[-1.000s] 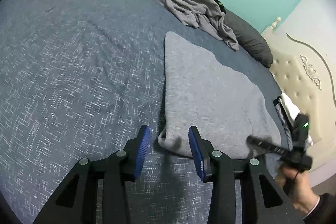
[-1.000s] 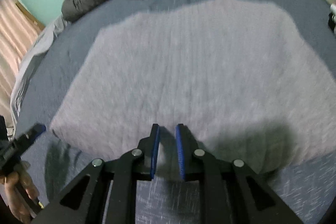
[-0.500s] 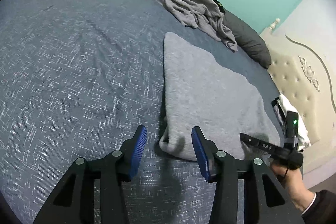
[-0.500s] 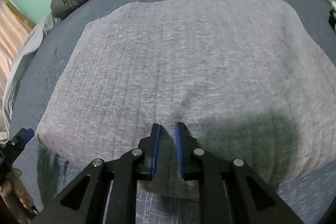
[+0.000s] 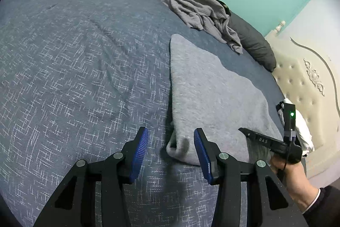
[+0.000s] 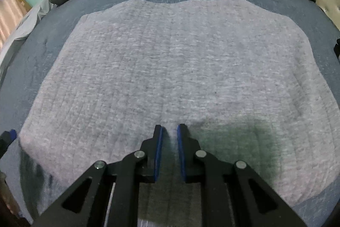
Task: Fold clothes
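Lying flat on the blue bedspread [image 5: 74, 69], the folded grey garment [image 5: 212, 97] sits before us. We hold our left gripper [image 5: 170, 147] spread wide around its near corner, pads not touching the cloth. Our right gripper [image 6: 169, 142] rests over the garment's near edge, jaws almost together; whether they pinch fabric we cannot quite tell, the view being blurred

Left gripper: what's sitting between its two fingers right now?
In the left wrist view, the near corner of the light grey garment lies between the open fingers of the left gripper, closer to the right finger; bedspread shows beside it.
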Demonstrator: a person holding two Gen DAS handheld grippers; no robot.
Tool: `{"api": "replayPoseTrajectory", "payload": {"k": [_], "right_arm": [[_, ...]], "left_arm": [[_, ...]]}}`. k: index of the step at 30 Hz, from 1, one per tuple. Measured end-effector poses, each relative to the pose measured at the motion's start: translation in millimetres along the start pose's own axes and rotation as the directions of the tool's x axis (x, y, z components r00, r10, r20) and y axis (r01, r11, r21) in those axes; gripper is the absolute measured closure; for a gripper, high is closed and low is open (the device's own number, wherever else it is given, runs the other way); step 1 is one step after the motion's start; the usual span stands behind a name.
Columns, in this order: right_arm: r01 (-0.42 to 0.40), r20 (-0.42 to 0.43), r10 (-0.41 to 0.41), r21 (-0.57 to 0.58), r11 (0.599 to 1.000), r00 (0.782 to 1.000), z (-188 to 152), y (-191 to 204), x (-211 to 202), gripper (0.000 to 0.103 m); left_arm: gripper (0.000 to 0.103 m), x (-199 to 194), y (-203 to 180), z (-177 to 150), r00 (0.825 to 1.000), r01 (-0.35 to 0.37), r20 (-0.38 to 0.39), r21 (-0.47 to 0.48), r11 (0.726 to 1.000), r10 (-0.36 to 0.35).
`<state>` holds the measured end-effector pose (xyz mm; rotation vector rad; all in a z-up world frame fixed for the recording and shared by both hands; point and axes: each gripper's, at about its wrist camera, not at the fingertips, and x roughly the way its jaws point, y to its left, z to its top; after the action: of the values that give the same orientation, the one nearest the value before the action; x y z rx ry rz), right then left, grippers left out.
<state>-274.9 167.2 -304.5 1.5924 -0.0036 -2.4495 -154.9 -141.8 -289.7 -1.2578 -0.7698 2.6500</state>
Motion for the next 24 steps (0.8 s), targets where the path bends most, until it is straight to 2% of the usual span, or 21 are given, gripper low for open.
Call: {"api": "replayPoseTrajectory", "payload": {"k": [4,6,9,13,21,24], "right_arm": [[-0.015,-0.003,0.015,-0.009,1.0,1.0,-25.8,0.8,-26.7,0.09],[-0.036,-0.028,0.036,0.0,0.999,0.999,-40.7,1.0,-25.4,0.09],[-0.055,-0.014,0.055,-0.002,0.999,0.998,-63.0,-0.2,-30.8,0.09],[-0.085,-0.004,0.085,0.05,0.995,0.996,-72.6,-5.1,-36.7,0.09],[-0.11,-0.006,0.111,0.049,0.993,0.994,-91.1,-6.6,-46.7,0.09],[-0.12,-0.032,0.122,0.05,0.991,0.992,-99.2,-11.3,-50.7,0.09]], "left_arm": [[0.054,-0.7,0.5,-2.9,1.0,-0.001,-0.007,0.002,1.0,0.001],[0.054,-1.6,-0.3,-3.3,1.0,-0.003,-0.005,0.003,1.0,0.003],[0.054,-2.9,-1.5,-4.1,1.0,-0.007,-0.004,0.004,1.0,0.007],[0.054,-6.4,-3.7,-6.1,1.0,0.004,0.0,-0.002,1.0,-0.004],[0.054,-6.4,-4.4,-9.6,1.0,0.006,-0.011,-0.014,1.0,-0.006],[0.047,-5.7,-5.4,-10.5,1.0,0.017,-0.018,-0.016,1.0,-0.018]]}}
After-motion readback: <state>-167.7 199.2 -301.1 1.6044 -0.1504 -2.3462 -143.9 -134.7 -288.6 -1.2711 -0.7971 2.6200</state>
